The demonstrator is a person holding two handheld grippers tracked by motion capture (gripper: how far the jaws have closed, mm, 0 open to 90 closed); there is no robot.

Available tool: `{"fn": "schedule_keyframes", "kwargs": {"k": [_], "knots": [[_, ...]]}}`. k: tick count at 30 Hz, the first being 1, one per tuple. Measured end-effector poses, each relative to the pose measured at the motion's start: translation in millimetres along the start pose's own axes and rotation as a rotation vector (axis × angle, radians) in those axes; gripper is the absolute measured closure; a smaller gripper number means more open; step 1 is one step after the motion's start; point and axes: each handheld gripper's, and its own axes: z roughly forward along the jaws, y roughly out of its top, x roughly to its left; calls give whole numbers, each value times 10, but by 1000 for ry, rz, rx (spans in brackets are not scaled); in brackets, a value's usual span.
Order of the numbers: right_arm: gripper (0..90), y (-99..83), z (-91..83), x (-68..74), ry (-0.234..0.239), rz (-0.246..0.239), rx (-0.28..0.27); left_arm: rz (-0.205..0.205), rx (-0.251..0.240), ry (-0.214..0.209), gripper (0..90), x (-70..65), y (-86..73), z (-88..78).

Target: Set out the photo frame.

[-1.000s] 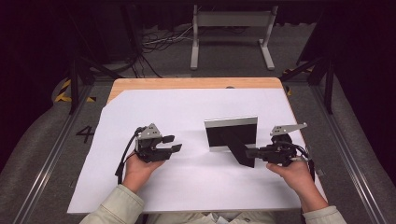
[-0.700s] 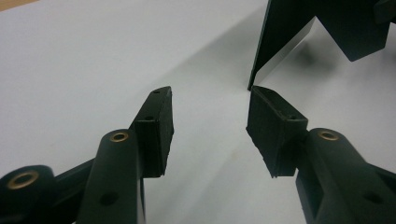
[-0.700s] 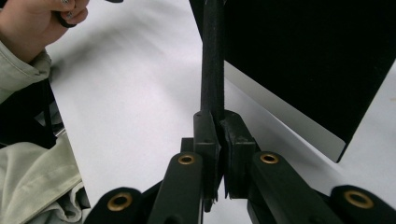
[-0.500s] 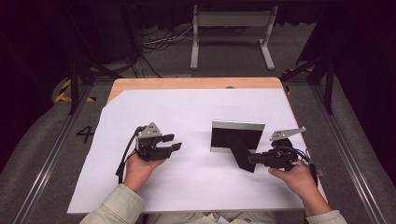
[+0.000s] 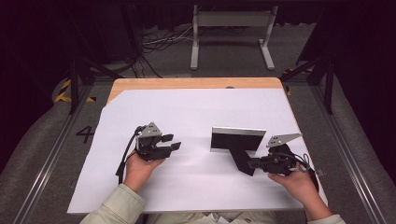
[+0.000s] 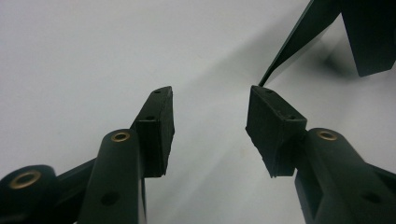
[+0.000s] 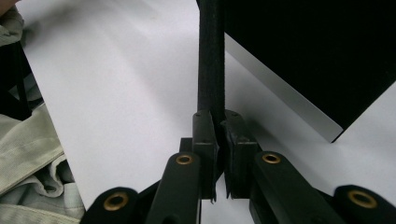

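A flat black panel with a silver edge point(image 5: 238, 139) stands upright on the white sheet point(image 5: 196, 112), right of centre. A black prop leg point(image 5: 243, 159) runs from its back toward me. My right gripper point(image 5: 255, 163) is shut on the end of that leg; in the right gripper view the thin leg point(image 7: 211, 56) rises from between the closed pads of the right gripper point(image 7: 218, 123), with the panel point(image 7: 317, 51) behind it. My left gripper point(image 5: 170, 142) rests open left of centre, apart from the panel. In the left gripper view, the left gripper point(image 6: 210, 126) holds nothing, and the panel's edge point(image 6: 299, 37) shows beyond.
The white sheet covers a wooden table point(image 5: 187, 83) whose far strip is bare. A grey metal stand point(image 5: 231, 32) and cables point(image 5: 159, 42) lie on the floor beyond. Metal rails point(image 5: 51, 154) run along both sides. A light sleeve point(image 7: 28, 140) lies near the front edge.
The right gripper has drawn the panel by its leg slightly to the right and nearer the front edge. The left gripper has stayed in place, open.
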Motion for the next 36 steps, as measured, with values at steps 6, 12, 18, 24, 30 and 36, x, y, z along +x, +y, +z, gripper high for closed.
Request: {"fn": "schedule_keyframes", "kwargs": {"k": [6,12,18,24,30,36], "knots": [[843,-21,8,1,6,-1,2,0,5,-1,517,-5,-4,9],[828,-56,11,4,15,6,11,4,13,-5,518,-5,-5,19],[819,-84,-3,17,22,5,17,7,14,-6,519,-11,-2,25],[801,-80,-12,26,25,3,18,3,-16,-25,528,-13,4,24],[792,-63,-83,34,26,-5,3,33,-44,-18,562,-29,31,29],[781,-43,-263,67,-3,-24,-53,7,-96,-26,623,-8,83,56]]}}
